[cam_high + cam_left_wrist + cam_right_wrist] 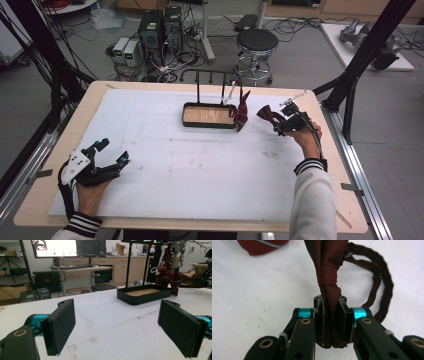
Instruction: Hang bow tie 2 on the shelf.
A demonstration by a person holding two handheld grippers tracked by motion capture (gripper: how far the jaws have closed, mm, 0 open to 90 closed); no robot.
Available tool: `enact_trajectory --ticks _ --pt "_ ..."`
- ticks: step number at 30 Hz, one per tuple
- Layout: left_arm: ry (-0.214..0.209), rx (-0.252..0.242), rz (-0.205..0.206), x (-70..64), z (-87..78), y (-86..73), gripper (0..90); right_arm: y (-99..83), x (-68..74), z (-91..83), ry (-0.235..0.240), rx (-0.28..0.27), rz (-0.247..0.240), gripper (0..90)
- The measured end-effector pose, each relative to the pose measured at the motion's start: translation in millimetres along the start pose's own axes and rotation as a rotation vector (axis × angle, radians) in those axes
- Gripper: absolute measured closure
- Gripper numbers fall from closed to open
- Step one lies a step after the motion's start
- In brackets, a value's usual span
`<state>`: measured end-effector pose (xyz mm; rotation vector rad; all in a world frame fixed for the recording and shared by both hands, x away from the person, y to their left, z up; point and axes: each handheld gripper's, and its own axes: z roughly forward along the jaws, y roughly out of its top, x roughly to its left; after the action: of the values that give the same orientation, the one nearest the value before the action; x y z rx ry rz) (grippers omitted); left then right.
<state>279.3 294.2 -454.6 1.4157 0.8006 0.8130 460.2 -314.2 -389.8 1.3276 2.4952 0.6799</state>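
Note:
My right gripper (pixel 278 125) (pixel 329 315) is shut on a dark red bow tie (pixel 268 114) (pixel 328 277), pinching one wing of it; its knot band and looped strap (pixel 384 285) lie just beyond the jaws on the white mat. A second dark red cloth item (pixel 242 111) (pixel 167 275) hangs from a black stand with a wooden-floored tray (pixel 209 115) (pixel 143 293) at the table's middle back. My left gripper (pixel 112 152) (pixel 116 325) rests near the front left corner, open, nothing between its pads.
A white mat (pixel 175 165) covers most of the wooden table. Part of another red striped cloth (pixel 260 246) lies ahead of the right gripper. A stool (pixel 256 47), computers and cables stand on the floor beyond the table.

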Motion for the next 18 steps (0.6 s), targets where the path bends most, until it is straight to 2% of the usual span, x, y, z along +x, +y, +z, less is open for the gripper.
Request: enact_trajectory --ticks 6,14,18 --pt "0.001 -0.002 0.001 0.0 0.1 0.0 15.0 0.5 0.4 -9.9 -0.015 -0.066 0.036 78.9" --pt "0.001 -0.002 0.001 -0.2 0.0 -0.1 15.0 2.4 3.7 -28.8 -0.027 -0.22 0.093 78.8" --pt "0.001 -0.002 0.001 -0.2 0.0 -0.1 15.0 4.1 7.2 -35.5 -0.026 -0.283 0.098 78.8"
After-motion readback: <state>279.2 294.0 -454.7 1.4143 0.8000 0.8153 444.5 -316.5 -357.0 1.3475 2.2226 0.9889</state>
